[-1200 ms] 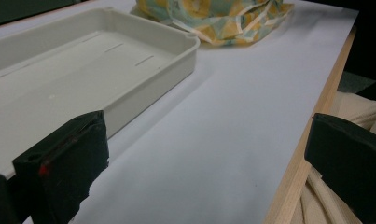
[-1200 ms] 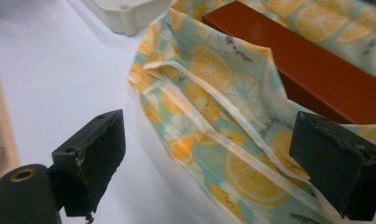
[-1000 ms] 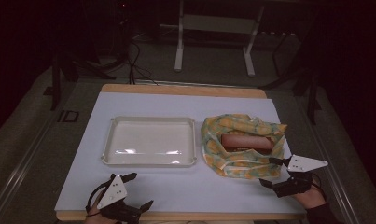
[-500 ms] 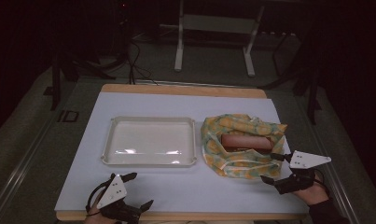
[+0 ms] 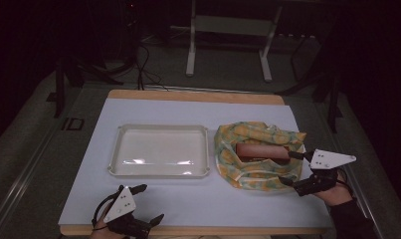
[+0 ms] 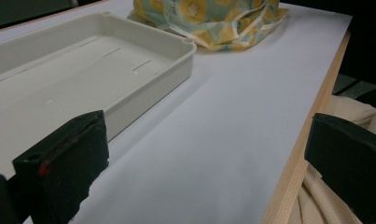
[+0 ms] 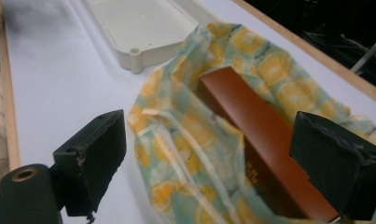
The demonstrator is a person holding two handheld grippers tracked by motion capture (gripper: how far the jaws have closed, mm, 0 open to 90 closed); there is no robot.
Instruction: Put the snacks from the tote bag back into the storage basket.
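I have the right gripper (image 5: 289,169) at the right edge of the lemon-print cloth bag (image 5: 257,152), its fingers (image 7: 90,154) spread wide to either side of the brown box (image 7: 265,140) that lies inside the open bag on the right half of the worktop (image 5: 188,204). My left gripper (image 5: 147,203) waits at the near left, fingers apart and holding nothing, just near of the empty white tray (image 5: 159,150). My worry: closing now could pinch loose cloth along with the box, so the bag drags or the smooth box slips. With nothing pinning the bag, a pull may slide it too.
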